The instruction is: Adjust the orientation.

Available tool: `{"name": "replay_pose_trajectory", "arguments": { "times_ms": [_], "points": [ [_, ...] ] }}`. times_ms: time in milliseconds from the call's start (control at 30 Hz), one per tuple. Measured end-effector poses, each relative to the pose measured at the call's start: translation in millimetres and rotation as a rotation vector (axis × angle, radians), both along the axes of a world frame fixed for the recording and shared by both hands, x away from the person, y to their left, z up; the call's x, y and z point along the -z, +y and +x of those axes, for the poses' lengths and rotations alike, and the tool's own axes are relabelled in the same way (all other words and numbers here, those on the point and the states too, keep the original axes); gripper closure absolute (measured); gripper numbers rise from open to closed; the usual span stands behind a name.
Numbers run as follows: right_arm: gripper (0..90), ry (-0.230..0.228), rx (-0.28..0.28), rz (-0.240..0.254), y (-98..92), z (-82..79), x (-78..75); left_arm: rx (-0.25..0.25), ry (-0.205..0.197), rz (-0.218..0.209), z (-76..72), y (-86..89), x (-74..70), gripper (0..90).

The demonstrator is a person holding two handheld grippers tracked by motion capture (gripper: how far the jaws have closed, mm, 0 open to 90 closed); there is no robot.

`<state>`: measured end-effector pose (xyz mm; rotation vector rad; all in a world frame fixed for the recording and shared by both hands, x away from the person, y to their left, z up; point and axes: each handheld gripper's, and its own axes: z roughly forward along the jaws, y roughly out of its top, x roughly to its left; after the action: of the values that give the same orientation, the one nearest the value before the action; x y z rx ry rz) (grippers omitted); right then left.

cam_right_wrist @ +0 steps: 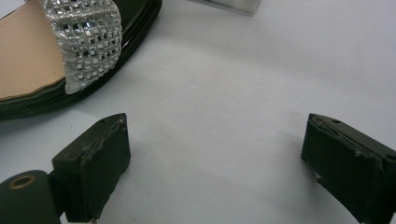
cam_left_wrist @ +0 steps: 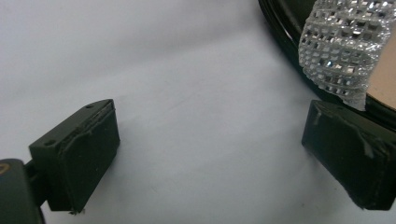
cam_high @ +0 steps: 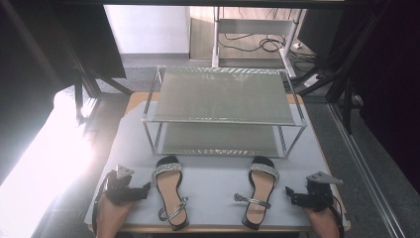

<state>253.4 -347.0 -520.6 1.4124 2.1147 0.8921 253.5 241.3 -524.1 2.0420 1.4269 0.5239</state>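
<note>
On grey table (cam_high: 213,181), before silver two-tier mesh shoe rack (cam_high: 223,94): pair of black flat sandals with rhinestone straps, left sandal (cam_high: 170,191), right sandal (cam_high: 258,191). Left claw (cam_high: 147,187) wide, empty, just beside left sandal; right claw (cam_high: 288,193) wide, empty, beside right sandal. Sole edges best pinched mid-length, straps avoided, lift kept level.
</note>
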Motion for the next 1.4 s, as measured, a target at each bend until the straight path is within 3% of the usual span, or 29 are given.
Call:
{"name": "replay_pose_trajectory", "arguments": {
  "times_ms": [1100,1400],
  "points": [
    [8.1,-0.004,-0.004,-0.002,0.1,-0.4,0.1,0.005,0.007,-0.02,3.7,-1.1,-0.5,0.0],
    [8.1,-0.004,-0.004,-0.002,0.2,-0.4,0.2,-0.003,-0.008,0.001,10.8,-0.5,-2.3,0.0]
  ]
}}
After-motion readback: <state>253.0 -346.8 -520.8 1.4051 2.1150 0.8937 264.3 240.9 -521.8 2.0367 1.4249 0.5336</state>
